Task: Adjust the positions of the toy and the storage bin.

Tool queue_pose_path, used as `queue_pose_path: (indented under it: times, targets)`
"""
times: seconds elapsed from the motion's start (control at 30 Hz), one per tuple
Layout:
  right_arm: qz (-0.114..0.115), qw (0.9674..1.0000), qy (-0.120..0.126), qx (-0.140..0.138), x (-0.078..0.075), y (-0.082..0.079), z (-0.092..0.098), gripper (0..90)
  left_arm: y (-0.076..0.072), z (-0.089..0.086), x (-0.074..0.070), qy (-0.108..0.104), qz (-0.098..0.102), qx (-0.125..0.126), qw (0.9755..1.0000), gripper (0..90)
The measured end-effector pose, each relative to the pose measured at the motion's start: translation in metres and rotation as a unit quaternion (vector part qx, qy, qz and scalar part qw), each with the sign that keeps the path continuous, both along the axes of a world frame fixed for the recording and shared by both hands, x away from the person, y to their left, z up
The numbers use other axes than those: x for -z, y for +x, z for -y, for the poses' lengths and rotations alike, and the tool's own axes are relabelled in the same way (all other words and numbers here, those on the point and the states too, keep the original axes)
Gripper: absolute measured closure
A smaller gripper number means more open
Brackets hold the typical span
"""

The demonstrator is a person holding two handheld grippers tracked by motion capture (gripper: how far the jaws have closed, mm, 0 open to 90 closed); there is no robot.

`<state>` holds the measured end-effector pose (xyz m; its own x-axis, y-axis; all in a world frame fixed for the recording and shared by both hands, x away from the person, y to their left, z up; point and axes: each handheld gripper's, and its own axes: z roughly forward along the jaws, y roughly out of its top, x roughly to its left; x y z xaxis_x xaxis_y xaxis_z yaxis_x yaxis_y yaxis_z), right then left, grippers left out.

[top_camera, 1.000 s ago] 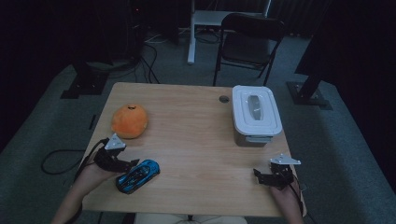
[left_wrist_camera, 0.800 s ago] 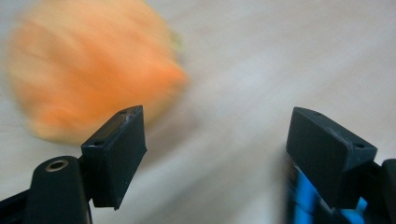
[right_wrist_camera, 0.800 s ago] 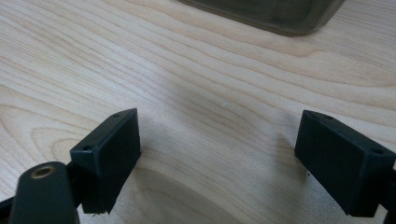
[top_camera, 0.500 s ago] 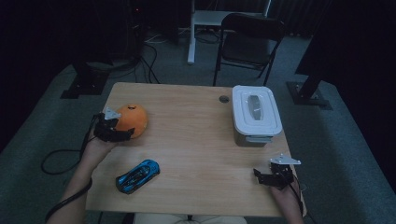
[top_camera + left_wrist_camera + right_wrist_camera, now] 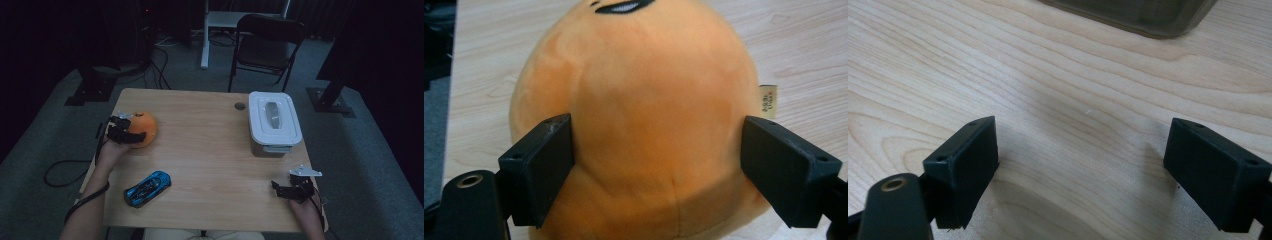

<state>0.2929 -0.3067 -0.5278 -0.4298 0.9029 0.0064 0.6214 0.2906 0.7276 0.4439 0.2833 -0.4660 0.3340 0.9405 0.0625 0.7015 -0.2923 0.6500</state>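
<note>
I have the left tool (image 5: 131, 131) at the orange plush ball (image 5: 142, 129), which sits near the bench's (image 5: 210, 130) left edge, toward the far left corner. In the left gripper view the ball (image 5: 639, 110) bulges up between my two jaws. They have just been opening wider, to take its full girth I think, and they now stand against its flanks without denting the fabric, so I read this tool as released, straddling the toy and not yet gripping it. I come in low and from the side because the soft round body gives the best purchase across its middle.

The right tool (image 5: 291, 188) rests by the near right corner, its jaws spread over bare wood with nothing between them (image 5: 1083, 170); I keep it parked there, out of the way. The white lidded box (image 5: 274, 122) stands closed along the right edge, and the blue toy car (image 5: 147, 188) lies near the front left, apart from both tools.
</note>
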Motion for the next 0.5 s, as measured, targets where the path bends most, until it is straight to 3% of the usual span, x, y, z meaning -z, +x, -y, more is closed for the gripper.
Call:
queue_pose_path:
  times: [0.13, 0.33, 0.5]
  targets:
    - [0.000, 1.0000, 0.000, 0.000, 0.000, 0.000, 0.000, 13.8, 0.000, -0.004, 0.004, -0.003, -0.004, 0.013, 0.9999, 29.0]
    - [0.000, 1.0000, 0.000, 0.001, 0.000, 0.000, 0.000, 13.8, -0.010, -0.009, -0.002, -0.007, 0.017, 0.033, 0.9993, 63.9]
    - [0.000, 1.0000, 0.000, 0.002, 0.000, 0.000, 0.000, 13.8, -0.031, -0.014, -0.015, 0.006, 0.033, 0.061, 0.9976, 70.3]
